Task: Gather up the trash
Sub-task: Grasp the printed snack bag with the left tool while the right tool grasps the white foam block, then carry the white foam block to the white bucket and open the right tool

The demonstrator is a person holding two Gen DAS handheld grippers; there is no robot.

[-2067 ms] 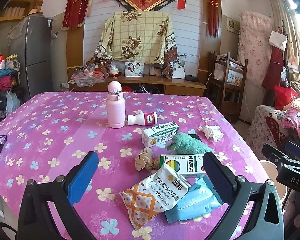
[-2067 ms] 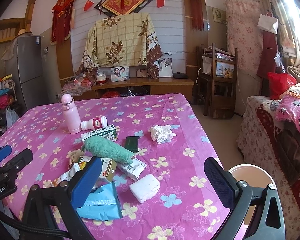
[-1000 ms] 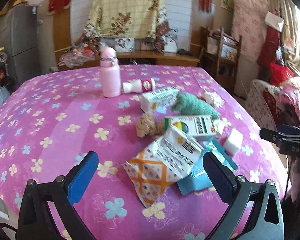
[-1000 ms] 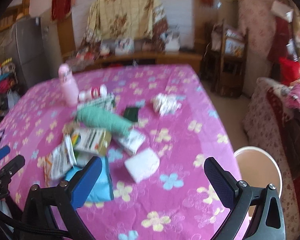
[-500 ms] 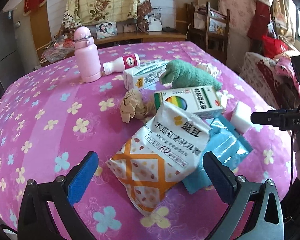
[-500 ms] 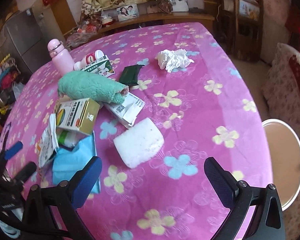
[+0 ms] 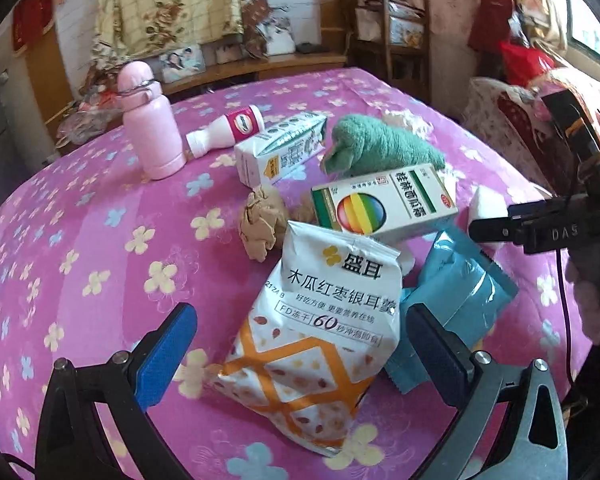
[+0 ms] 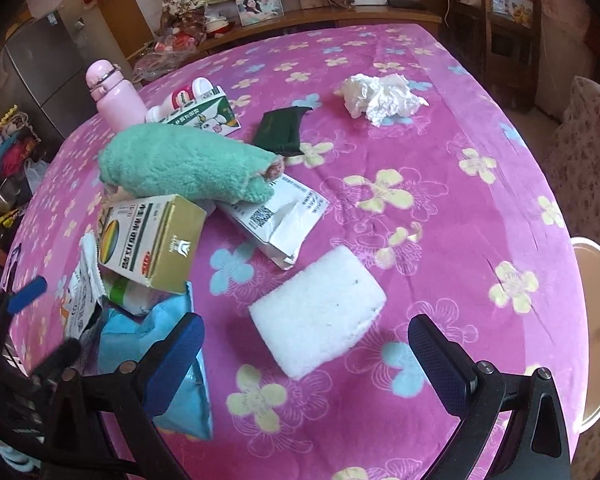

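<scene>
Now we've dropped both open, empty tongs close over the counter (image 8: 480, 208): left tongs (image 7: 300, 344) straddle the snack bag (image 7: 320, 344), right tongs (image 8: 306, 350) frame the white sponge (image 8: 316, 308), so pickup looks next.

snack bag (image 7: 320, 332) says 盛耳, 木瓜红枣银耳羹, FD冻干, 60秒冲泡即食; rainbow box (image 7: 384, 204) reads 桂林西瓜霜 i think, kinda tilted; "DAS" on the right gripper (image 7: 540, 230); QR code on the flattened carton (image 8: 276, 216)
</scene>
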